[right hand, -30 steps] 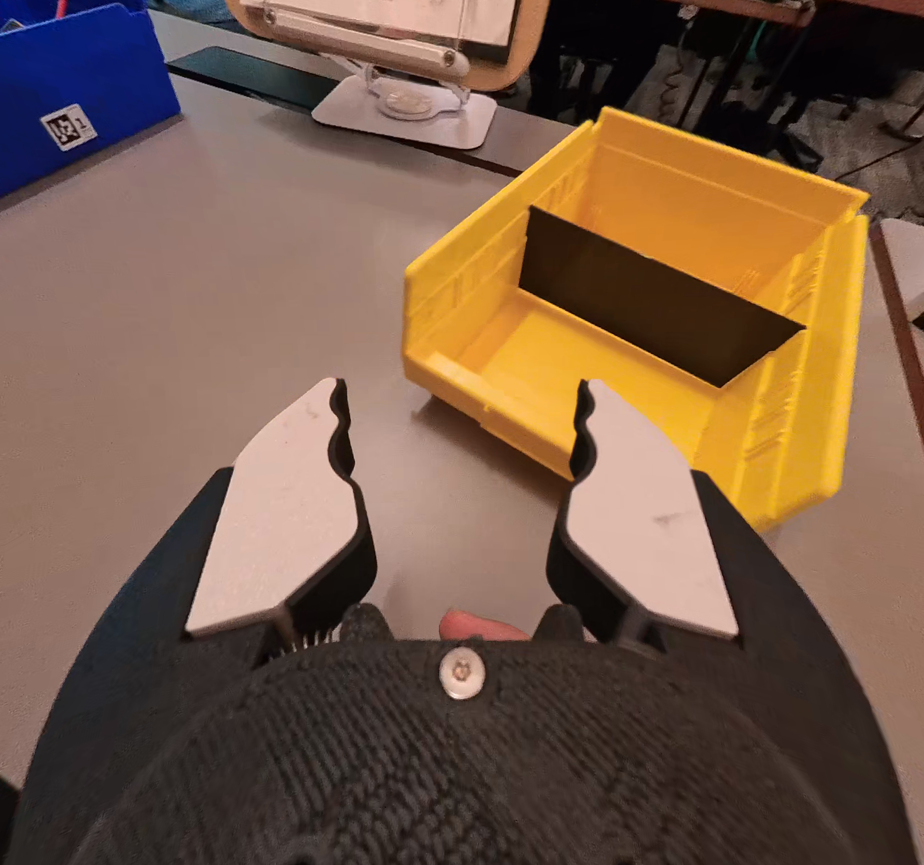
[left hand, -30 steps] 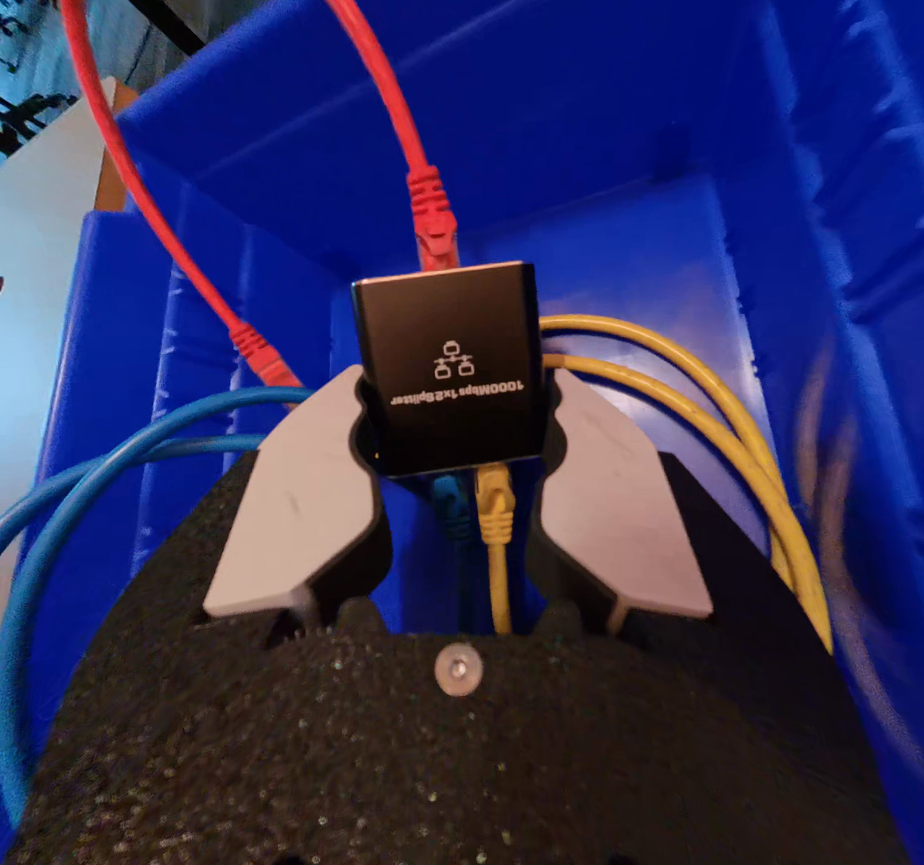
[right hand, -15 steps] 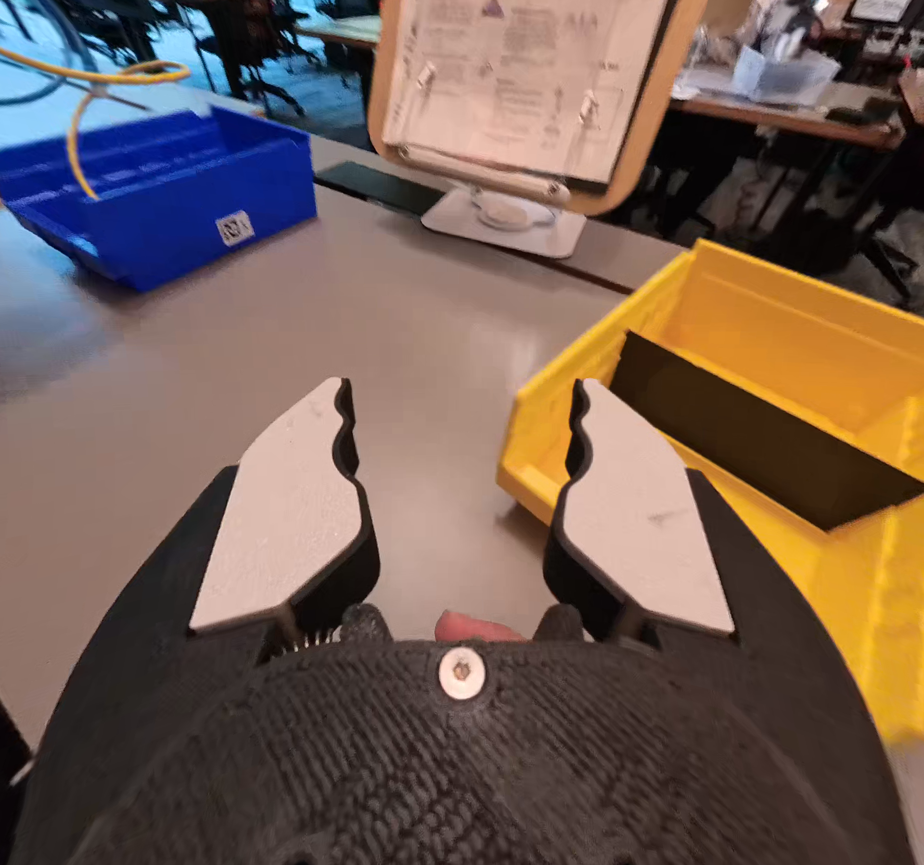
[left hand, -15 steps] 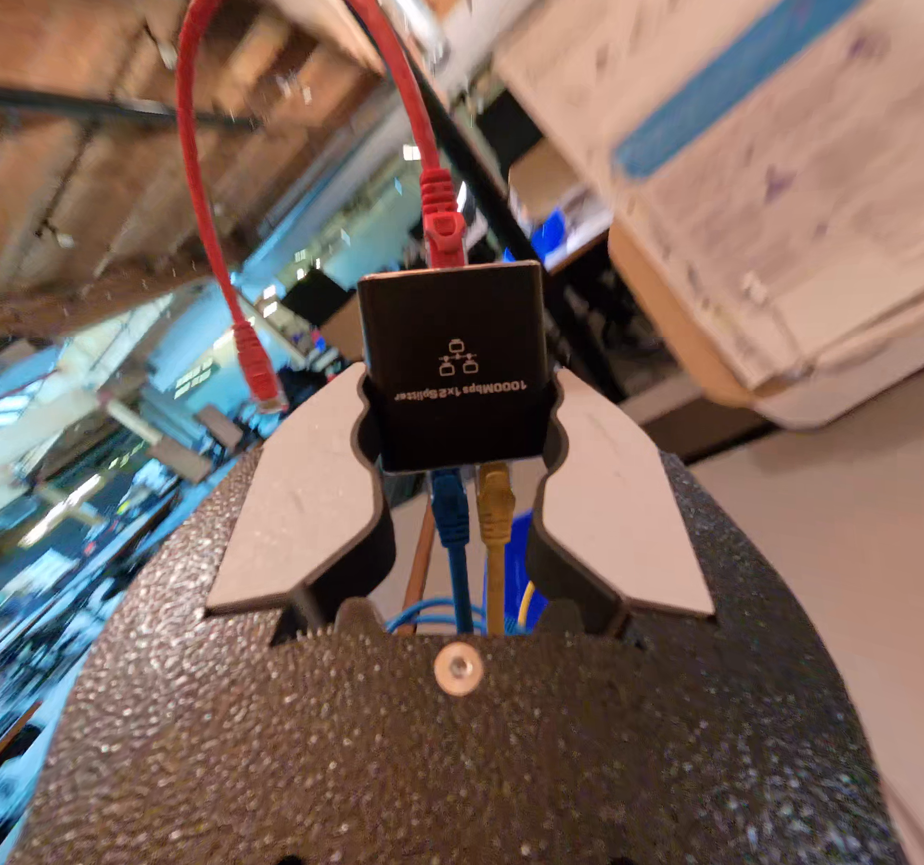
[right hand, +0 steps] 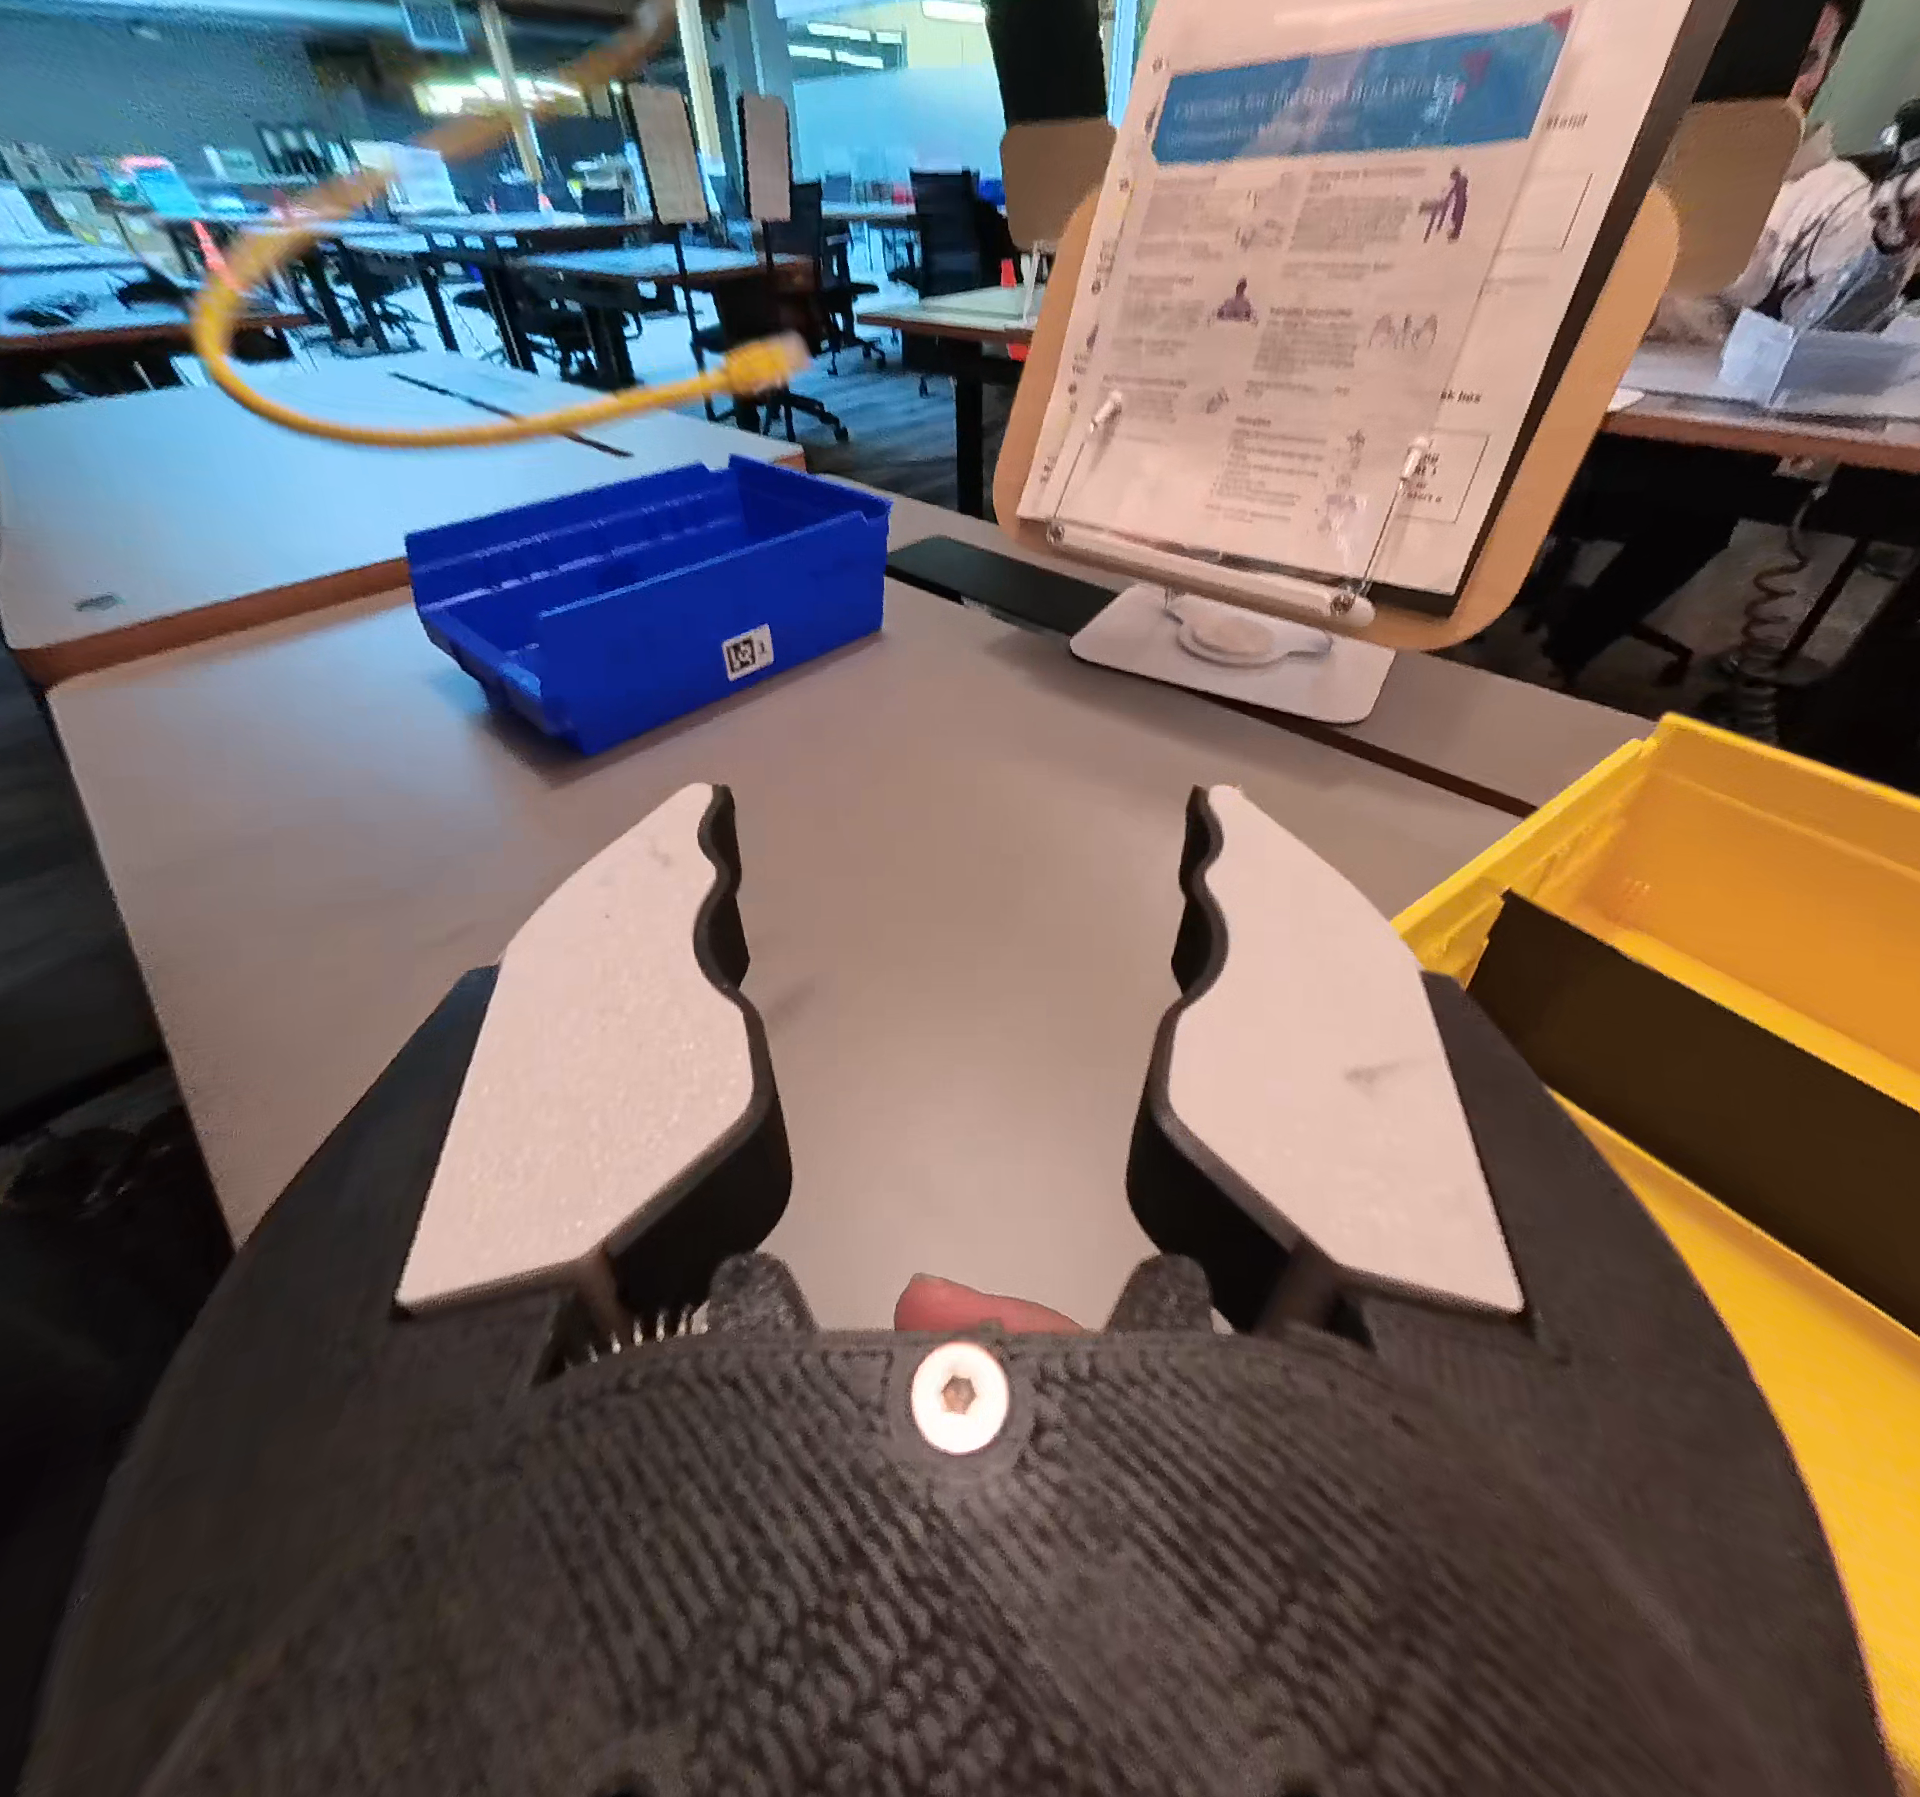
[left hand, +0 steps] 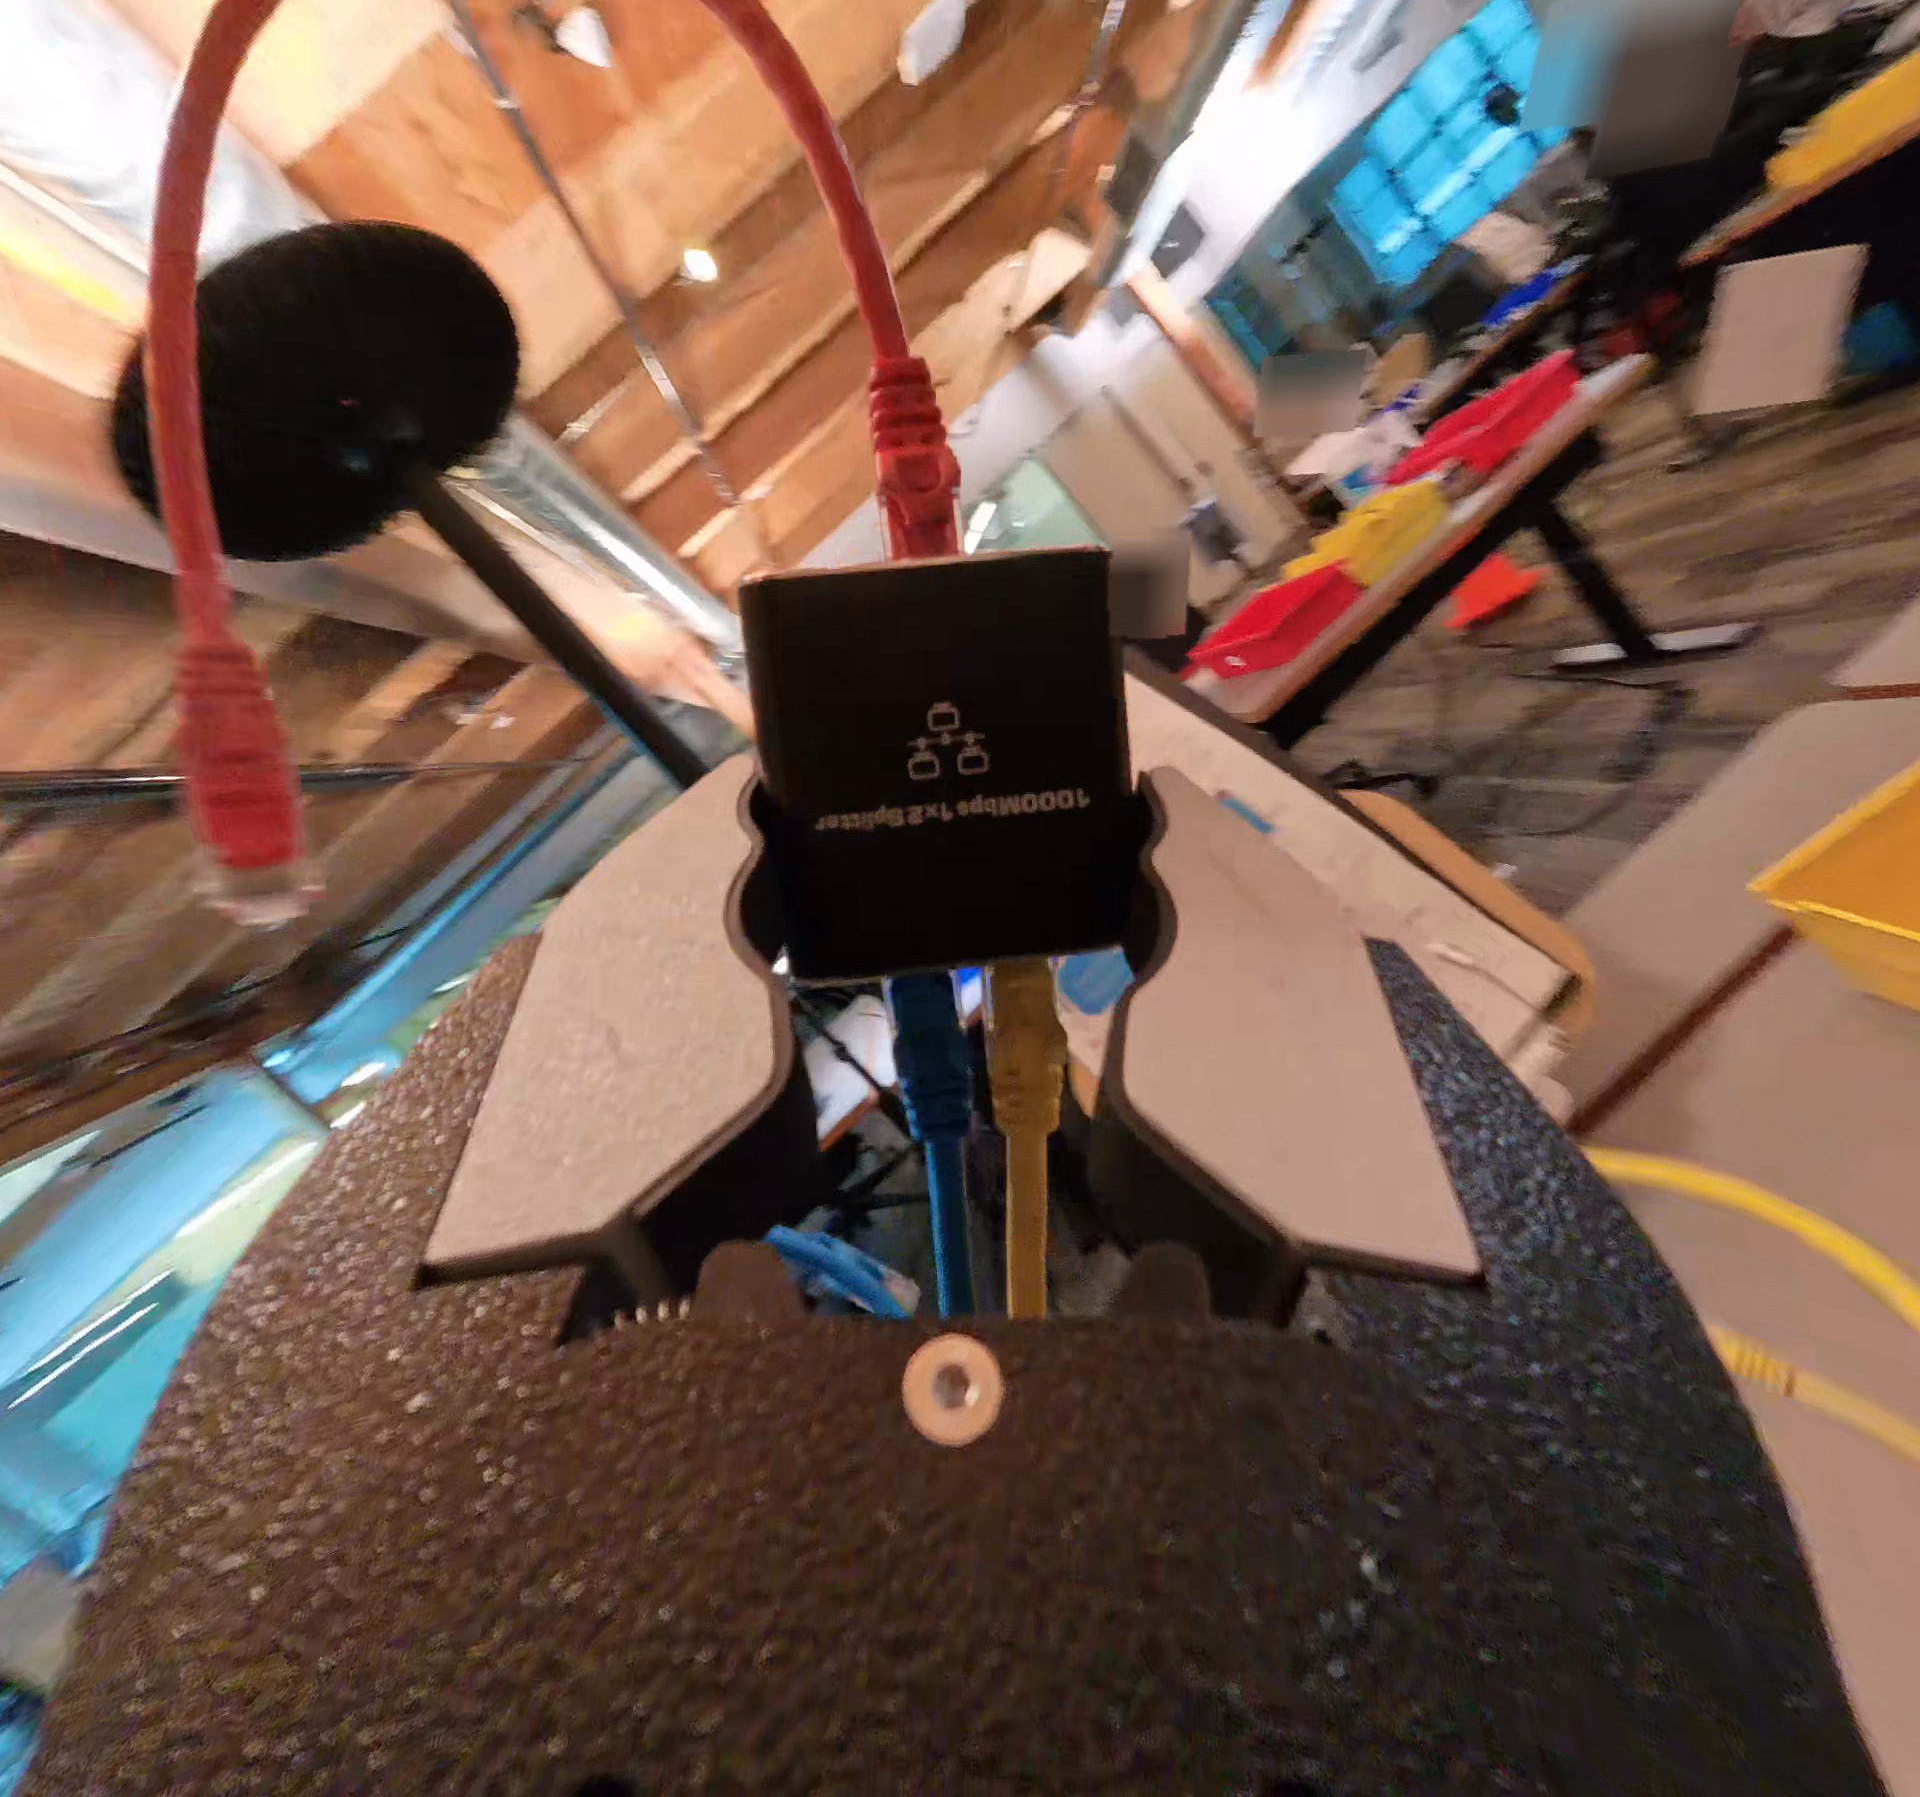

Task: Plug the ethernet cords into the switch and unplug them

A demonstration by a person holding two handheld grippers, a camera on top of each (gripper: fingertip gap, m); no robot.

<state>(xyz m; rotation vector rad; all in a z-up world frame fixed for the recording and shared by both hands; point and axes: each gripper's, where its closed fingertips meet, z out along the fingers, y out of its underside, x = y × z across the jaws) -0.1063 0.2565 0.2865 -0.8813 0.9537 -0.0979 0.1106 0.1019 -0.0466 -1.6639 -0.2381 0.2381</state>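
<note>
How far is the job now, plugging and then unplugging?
Done: red cord, blue cord and yellow cord all sit plugged into the switch. In hand: the left gripper grips the switch in the air; the right gripper is open, empty. Left: unplug all three.

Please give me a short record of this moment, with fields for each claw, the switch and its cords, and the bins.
left claw: shut on the switch, held in the air
right claw: open, empty, above the table
red cord: one end plugged in on top, other end hanging free
blue cord: plugged in below
yellow cord: plugged in below
blue bin: on the table
yellow bin: on the table, with a black divider
</note>
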